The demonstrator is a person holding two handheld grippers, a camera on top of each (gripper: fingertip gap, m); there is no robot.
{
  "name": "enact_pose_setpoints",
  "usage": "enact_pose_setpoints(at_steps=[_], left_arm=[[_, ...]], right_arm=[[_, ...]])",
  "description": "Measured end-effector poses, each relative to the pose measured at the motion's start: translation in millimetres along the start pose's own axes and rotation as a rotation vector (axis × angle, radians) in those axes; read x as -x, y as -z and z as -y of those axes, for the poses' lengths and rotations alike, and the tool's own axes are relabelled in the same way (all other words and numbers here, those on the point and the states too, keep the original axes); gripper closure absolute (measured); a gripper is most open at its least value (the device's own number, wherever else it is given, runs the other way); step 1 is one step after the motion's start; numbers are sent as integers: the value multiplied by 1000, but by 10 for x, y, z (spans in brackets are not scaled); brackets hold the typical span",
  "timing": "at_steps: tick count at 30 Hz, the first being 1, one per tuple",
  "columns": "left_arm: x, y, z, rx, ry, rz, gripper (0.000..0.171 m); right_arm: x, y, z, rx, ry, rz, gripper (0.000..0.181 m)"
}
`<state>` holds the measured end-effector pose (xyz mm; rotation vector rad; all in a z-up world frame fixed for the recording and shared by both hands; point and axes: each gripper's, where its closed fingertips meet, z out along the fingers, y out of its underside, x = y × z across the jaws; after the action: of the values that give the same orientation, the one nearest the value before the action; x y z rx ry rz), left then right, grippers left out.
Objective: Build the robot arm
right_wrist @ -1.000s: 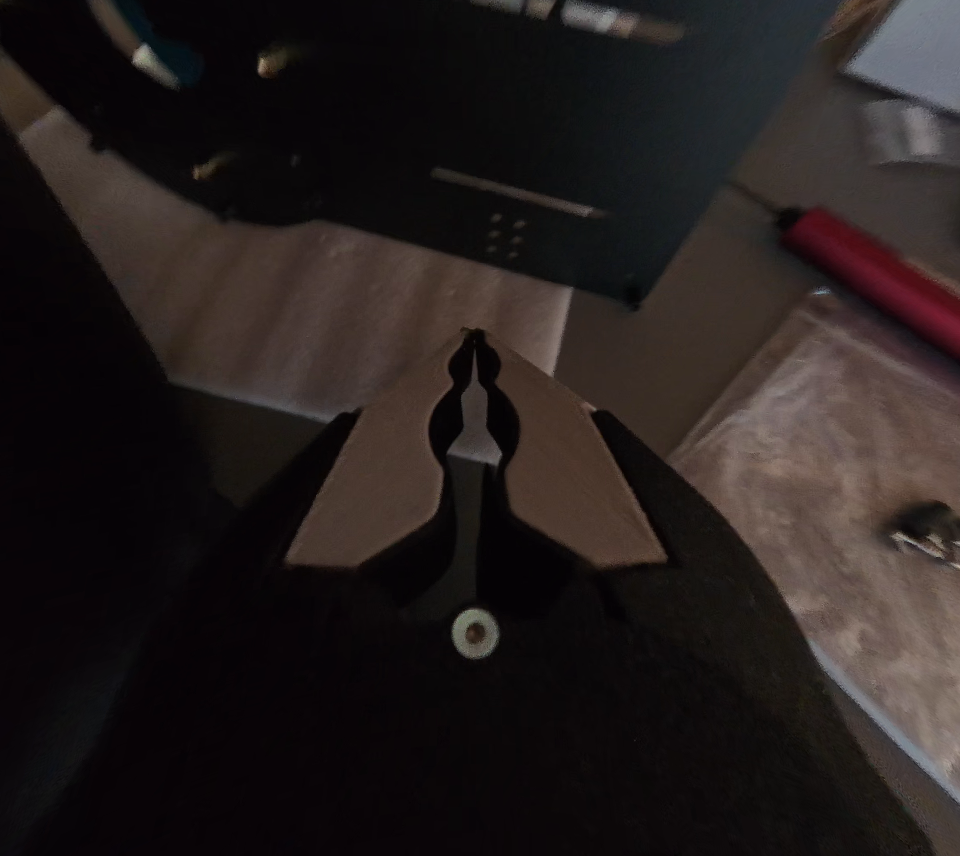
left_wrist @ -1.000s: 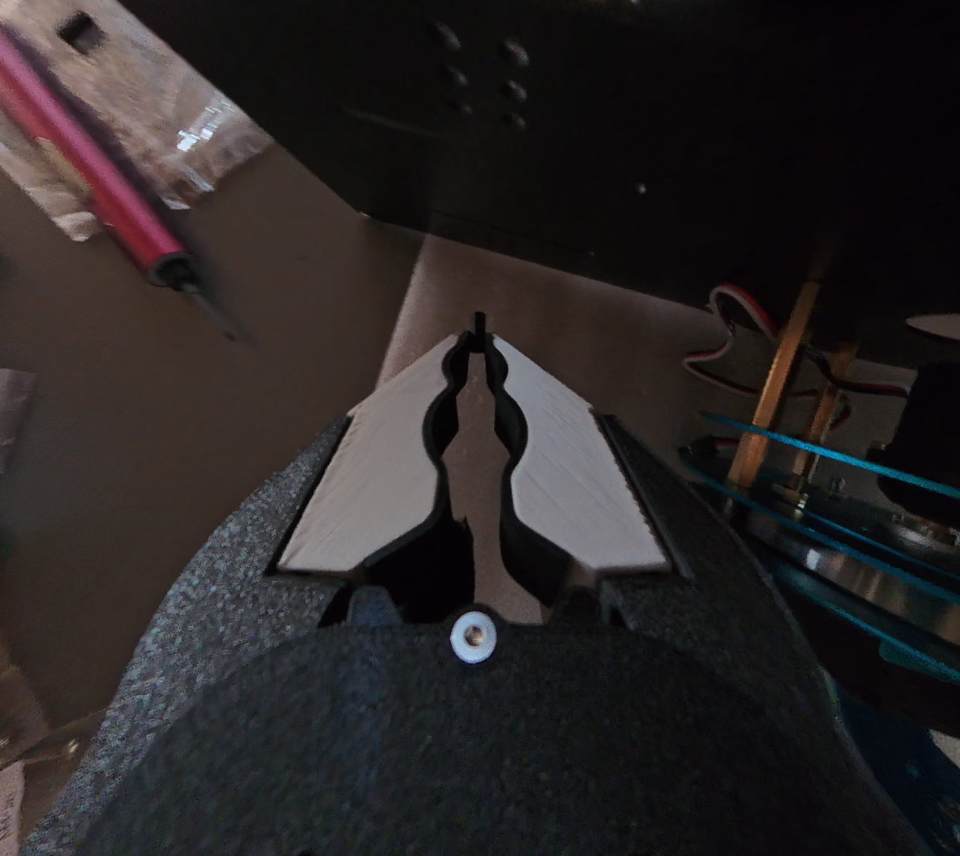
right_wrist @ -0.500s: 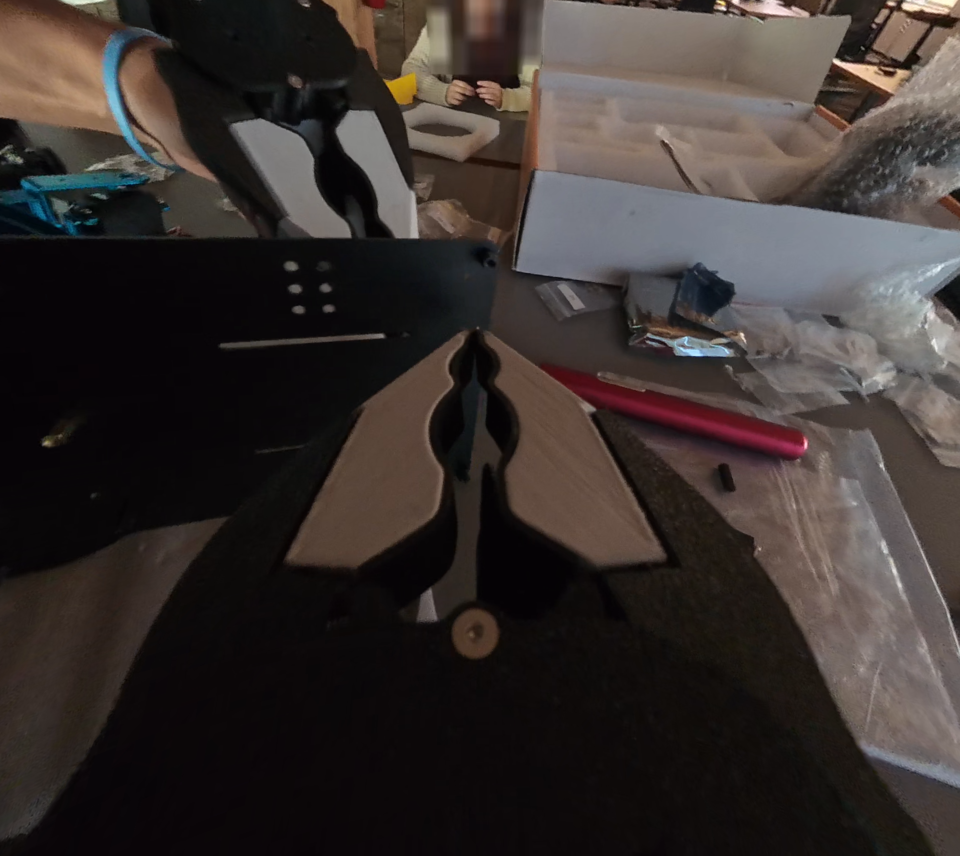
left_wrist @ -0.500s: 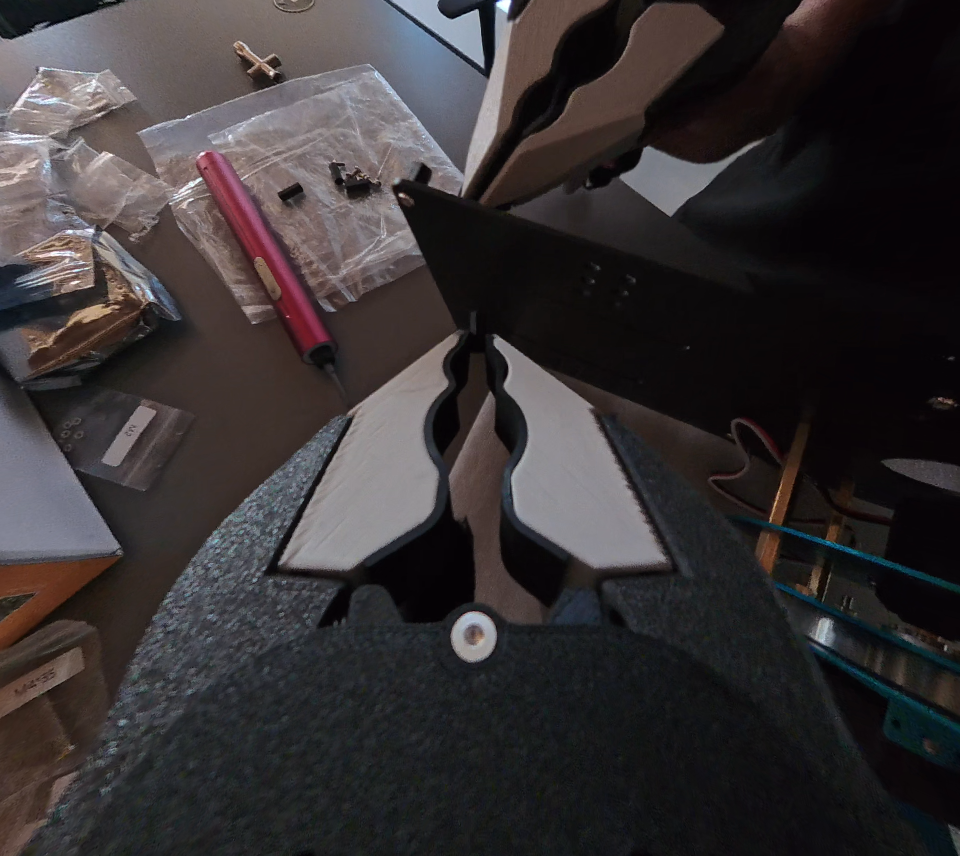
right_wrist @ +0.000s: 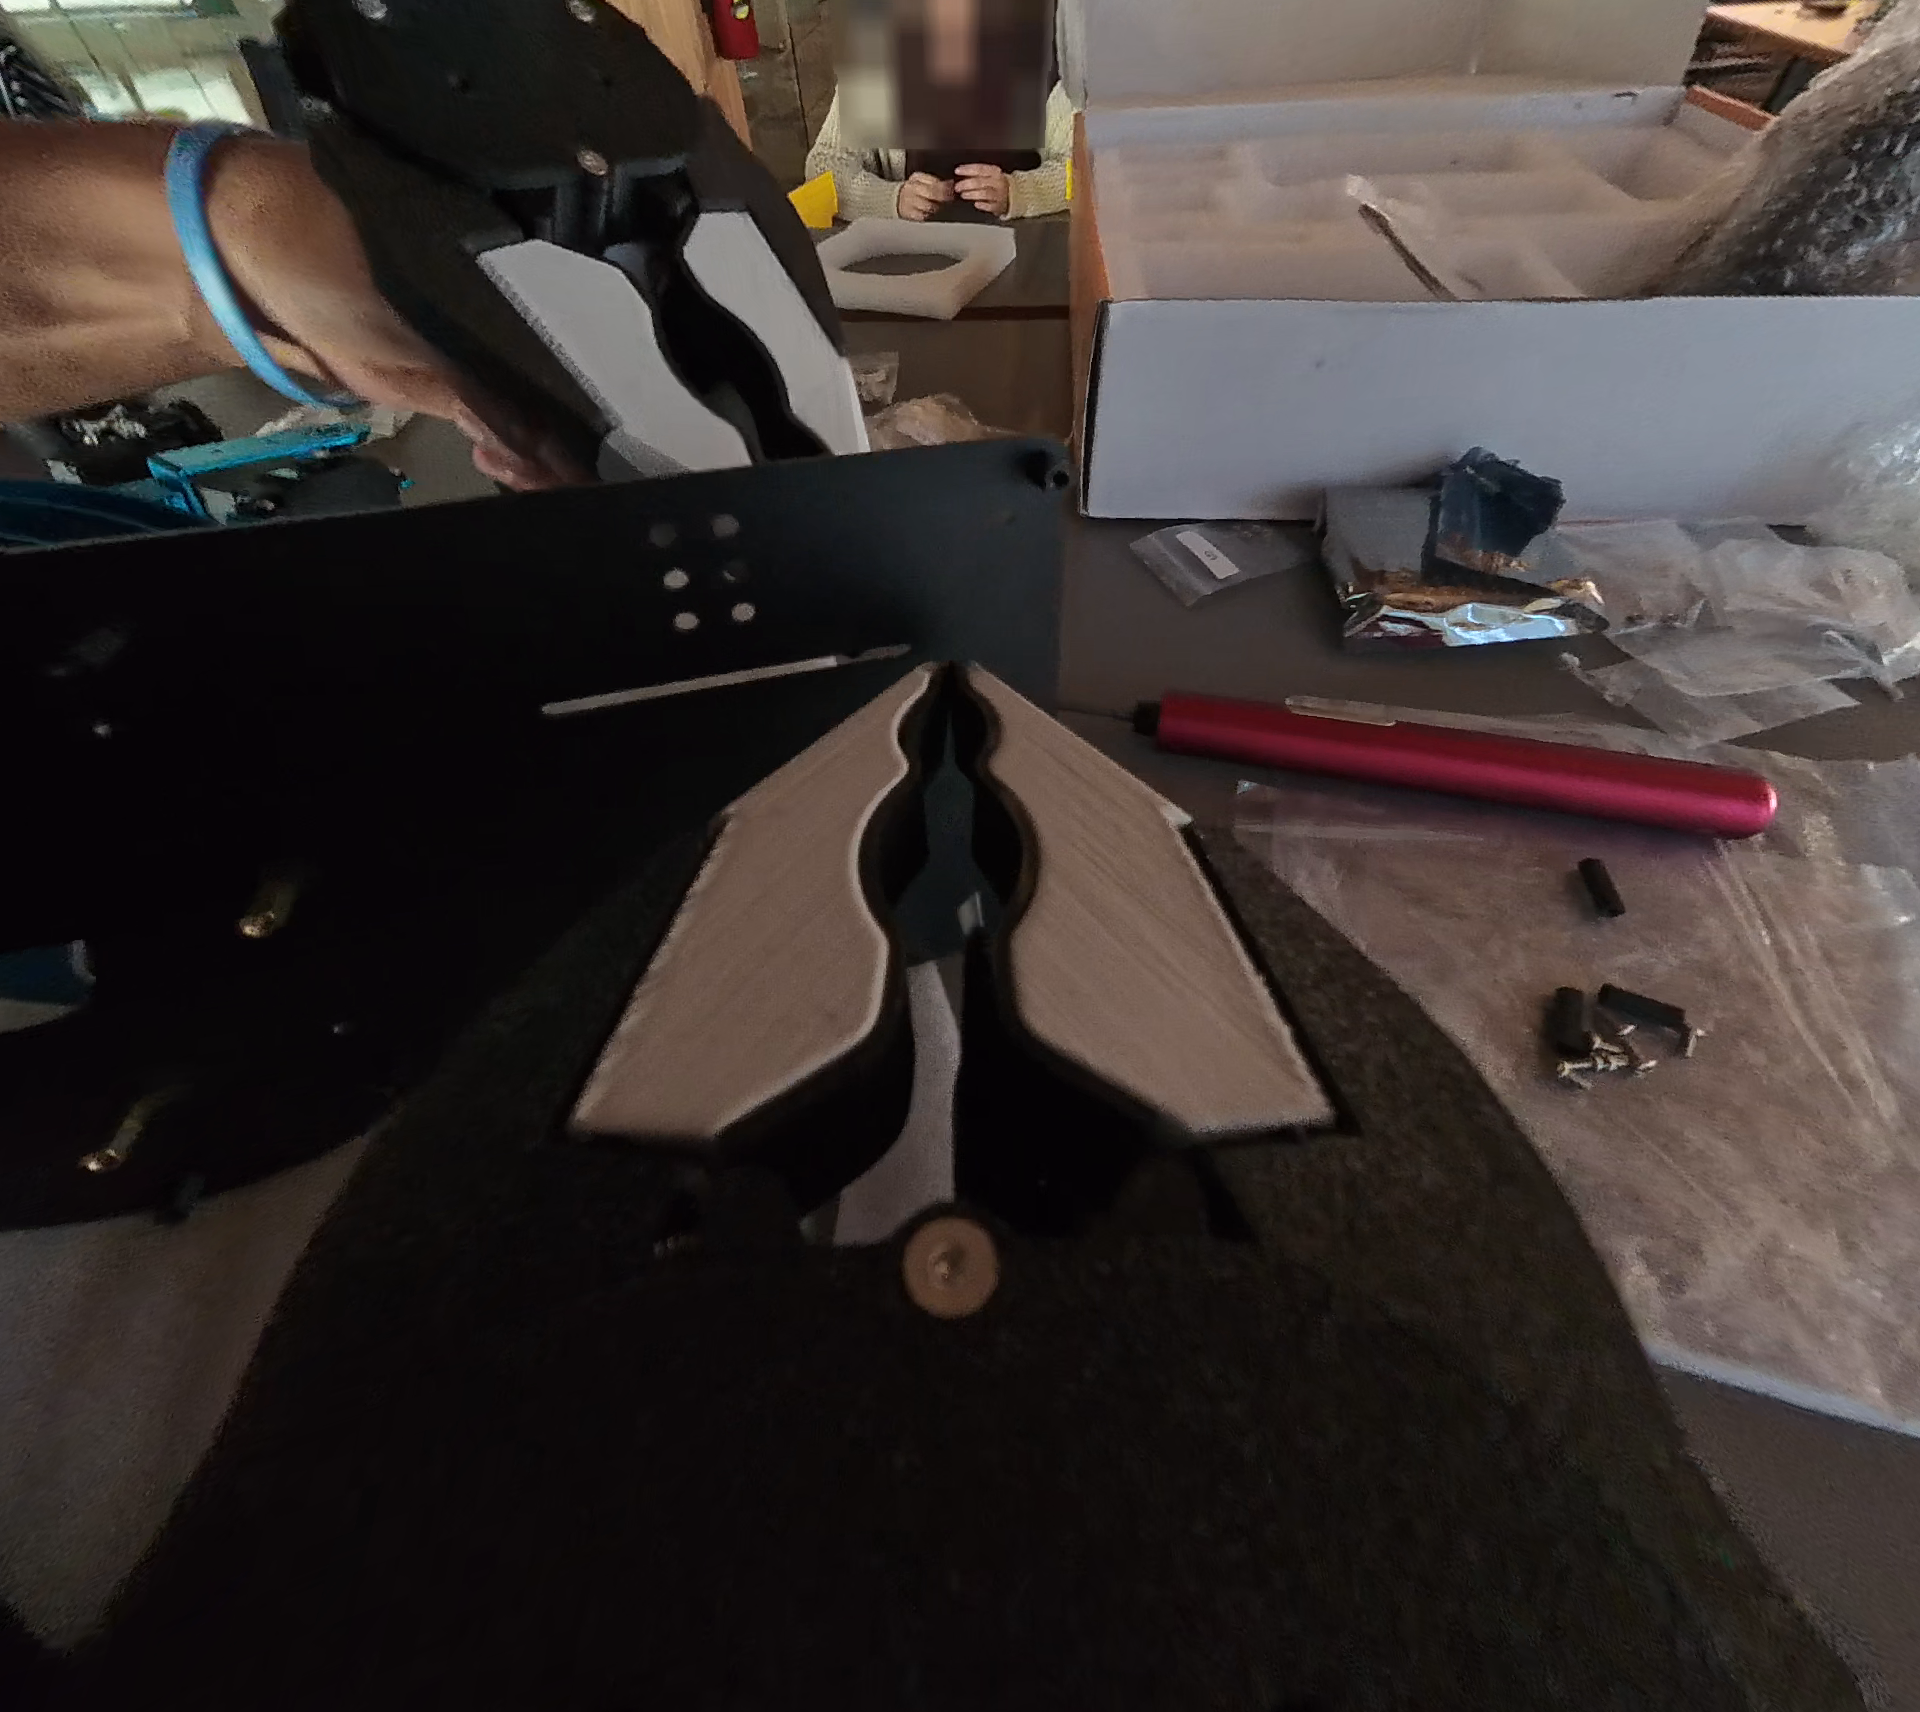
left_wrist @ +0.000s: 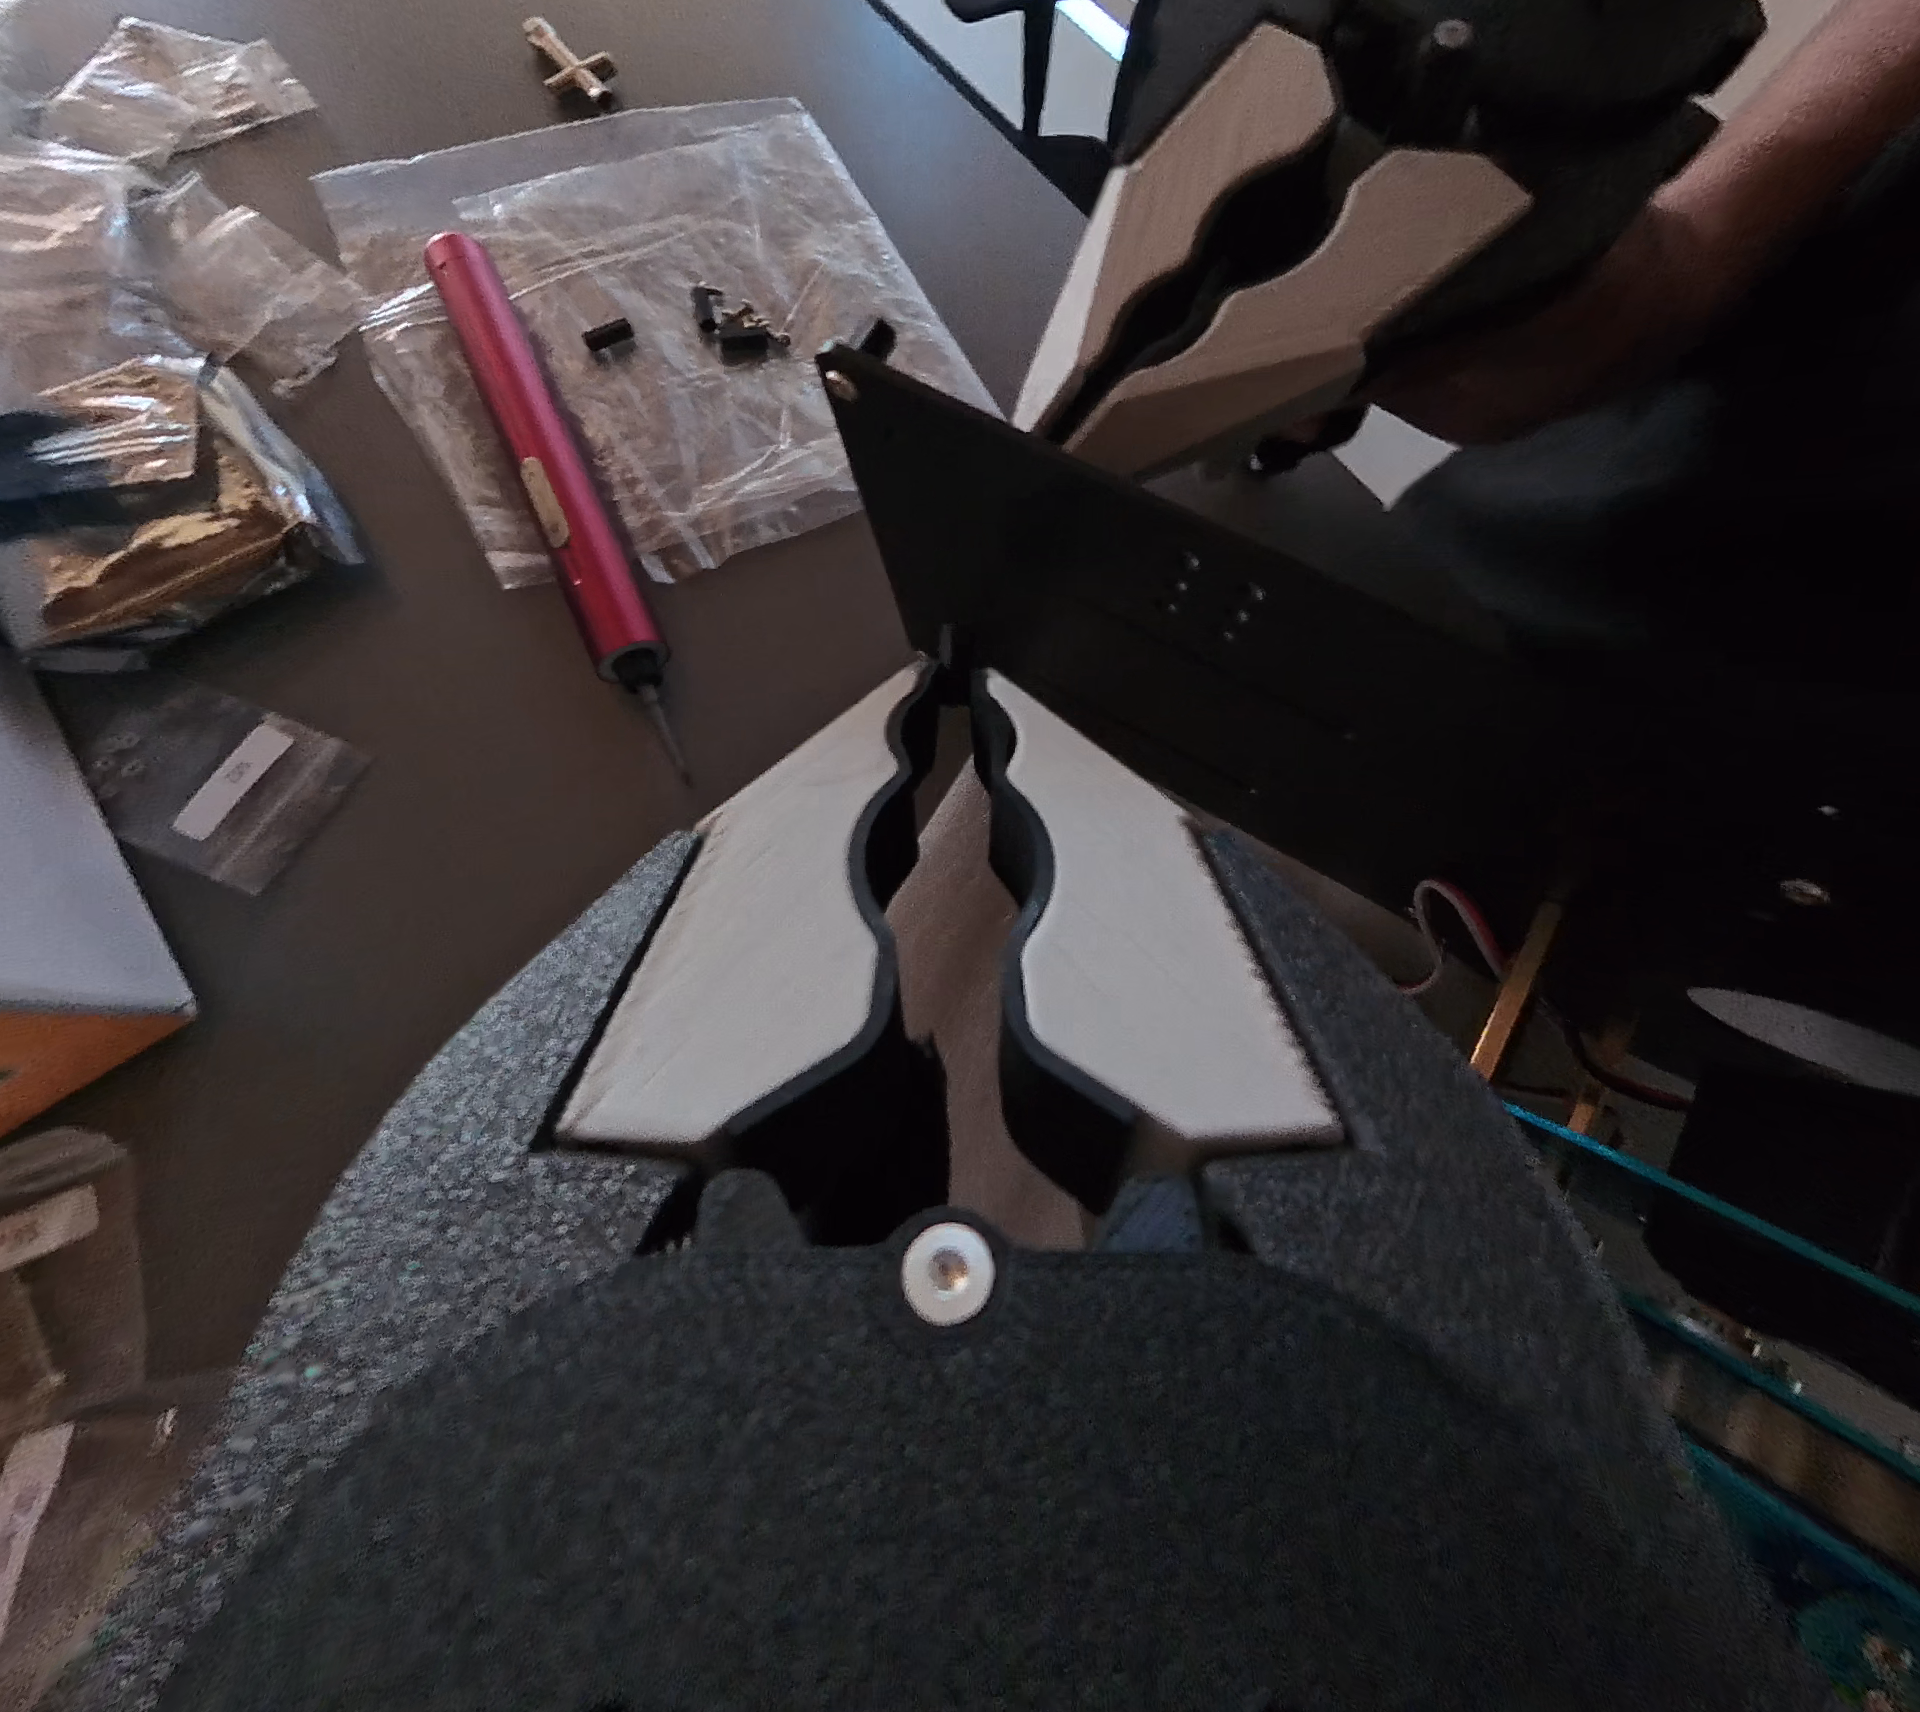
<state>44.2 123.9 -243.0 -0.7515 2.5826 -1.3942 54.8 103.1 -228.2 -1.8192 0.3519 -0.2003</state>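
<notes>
Both grippers are on the same black plate, one from each side. The left gripper has its jaws pinched on the plate's near edge, close to the corner. The right gripper has its jaws nearly closed with the plate's edge between them. Just right of the right jaws, a pink screwdriver lies on the bench, with small black screws and spacers on a clear plastic bag nearer the camera.
</notes>
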Motion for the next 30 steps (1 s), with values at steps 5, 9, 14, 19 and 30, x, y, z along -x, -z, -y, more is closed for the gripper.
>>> enact_pose_setpoints(at_steps=[5,9,14,19,30], left_arm=[[-7,39,-5,0,67,63,167],[-5,49,-195,129,46,180,167],[-96,138,-319,192,28,276,167],[-147,142,-528,363,-34,316,167],[-9,56,-642,427,-32,307,167]], right_arm=[[52,-13,31,-18,-38,-23,181],[-113,238,-309,163,31,-12,181],[42,704,-811,290,49,275,165],[109,656,-1005,342,53,230,168],[12,512,-1035,310,-147,-186,167]])
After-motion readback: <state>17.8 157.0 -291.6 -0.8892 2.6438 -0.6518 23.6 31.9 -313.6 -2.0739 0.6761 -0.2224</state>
